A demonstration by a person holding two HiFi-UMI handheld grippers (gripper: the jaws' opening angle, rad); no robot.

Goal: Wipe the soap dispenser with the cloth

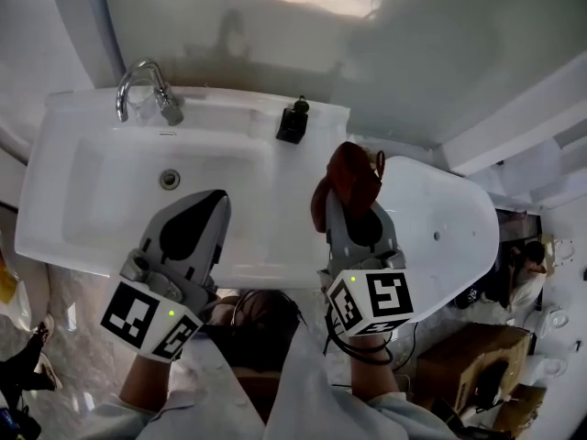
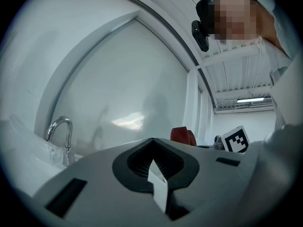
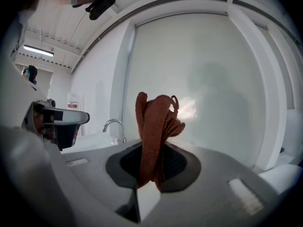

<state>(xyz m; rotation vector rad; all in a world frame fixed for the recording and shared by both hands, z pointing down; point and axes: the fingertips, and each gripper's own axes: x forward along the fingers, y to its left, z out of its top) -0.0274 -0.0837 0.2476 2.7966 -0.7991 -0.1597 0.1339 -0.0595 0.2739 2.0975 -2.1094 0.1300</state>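
A small black soap dispenser [image 1: 292, 122] stands on the back rim of the white sink [image 1: 83, 246], to the right of the faucet. My right gripper [image 1: 353, 207] is shut on a rust-red knitted cloth [image 1: 351, 174], held at the sink's right end, short of the dispenser and not touching it. In the right gripper view the cloth [image 3: 154, 136] stands bunched up out of the closed jaws [image 3: 149, 176]. My left gripper [image 1: 218, 200] hovers over the basin's front part with its jaws together and nothing between them [image 2: 154, 162]. The dispenser does not show in either gripper view.
A chrome faucet [image 1: 147, 90] rises at the sink's back left, and the drain [image 1: 169, 179] lies in the basin. A white rounded fixture [image 1: 440, 236] adjoins the sink on the right. Cardboard boxes [image 1: 477, 356] sit on the floor at lower right. A pale wall panel stands behind.
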